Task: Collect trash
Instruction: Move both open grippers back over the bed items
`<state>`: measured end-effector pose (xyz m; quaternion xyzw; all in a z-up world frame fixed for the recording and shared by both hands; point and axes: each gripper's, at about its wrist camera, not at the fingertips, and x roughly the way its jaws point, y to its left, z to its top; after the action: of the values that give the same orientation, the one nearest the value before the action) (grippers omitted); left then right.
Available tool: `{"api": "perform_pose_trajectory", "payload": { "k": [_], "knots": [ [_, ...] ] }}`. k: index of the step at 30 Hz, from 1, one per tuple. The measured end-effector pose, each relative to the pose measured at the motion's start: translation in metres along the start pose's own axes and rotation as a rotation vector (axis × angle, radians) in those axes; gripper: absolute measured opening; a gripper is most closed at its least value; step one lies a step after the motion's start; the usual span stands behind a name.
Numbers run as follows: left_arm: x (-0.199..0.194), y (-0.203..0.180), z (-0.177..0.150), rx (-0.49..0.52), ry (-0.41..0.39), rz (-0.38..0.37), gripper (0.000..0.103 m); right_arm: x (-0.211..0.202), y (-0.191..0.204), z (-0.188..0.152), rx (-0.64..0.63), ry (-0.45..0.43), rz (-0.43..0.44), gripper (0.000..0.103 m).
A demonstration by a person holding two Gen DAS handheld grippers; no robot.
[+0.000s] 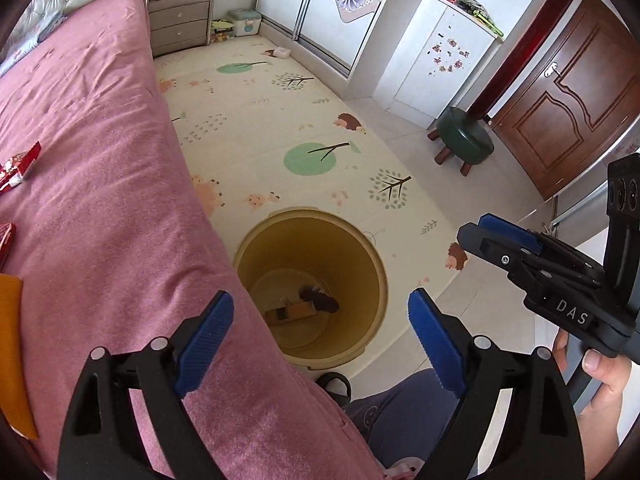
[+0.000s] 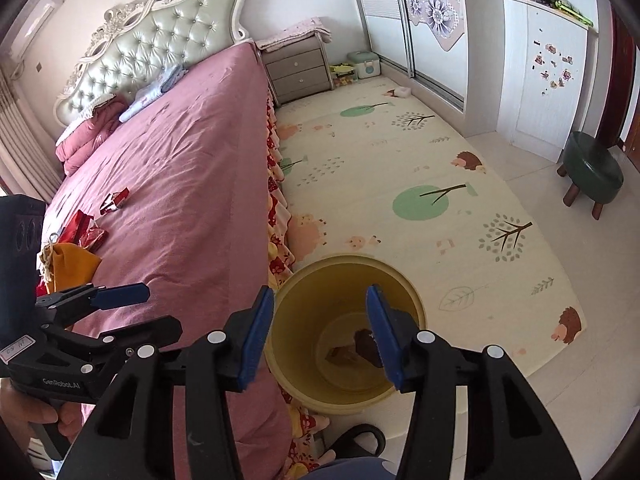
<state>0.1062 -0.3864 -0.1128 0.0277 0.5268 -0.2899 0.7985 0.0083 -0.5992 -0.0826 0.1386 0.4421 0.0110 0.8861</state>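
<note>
A yellow bin (image 1: 372, 264) stands on the floor beside the bed, also in the right wrist view (image 2: 288, 344). Inside lie a brown box (image 1: 290, 312) and a dark wrapper (image 1: 322, 298); both show in the right wrist view, the box (image 2: 342, 354) and the wrapper (image 2: 366, 342). My left gripper (image 1: 320, 328) is open and empty above the bed edge and bin. My right gripper (image 2: 318, 330) is open and empty above the bin. Red wrappers (image 2: 116, 200) (image 2: 86, 232) and an orange pouch (image 2: 74, 266) lie on the pink bed; one red wrapper shows in the left wrist view (image 1: 18, 166).
The pink bedspread (image 2: 180, 168) fills the left. A patterned play mat (image 1: 280, 128) covers the floor. A green stool (image 1: 464, 140) stands near the brown door (image 1: 568, 96). A grey nightstand (image 2: 298, 68) stands by the headboard. My leg and shoe (image 1: 336, 386) are below the bin.
</note>
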Motion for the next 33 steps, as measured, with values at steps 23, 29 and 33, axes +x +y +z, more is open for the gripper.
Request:
{"api": "perform_pose_trajectory", "payload": {
  "k": [23, 29, 33],
  "knots": [
    [-0.102, 0.073, -0.057, -0.114, -0.157, 0.143, 0.089, -0.028, 0.129, 0.002, -0.154, -0.031, 0.182, 0.048],
    [-0.132, 0.11, -0.078, -0.171, -0.195, 0.199, 0.089, -0.023, 0.179, -0.006, -0.198, -0.015, 0.259, 0.048],
    [-0.151, 0.133, -0.093, -0.219, -0.22, 0.231, 0.089, -0.019, 0.21, -0.013, -0.231, 0.002, 0.297, 0.048]
  ]
}}
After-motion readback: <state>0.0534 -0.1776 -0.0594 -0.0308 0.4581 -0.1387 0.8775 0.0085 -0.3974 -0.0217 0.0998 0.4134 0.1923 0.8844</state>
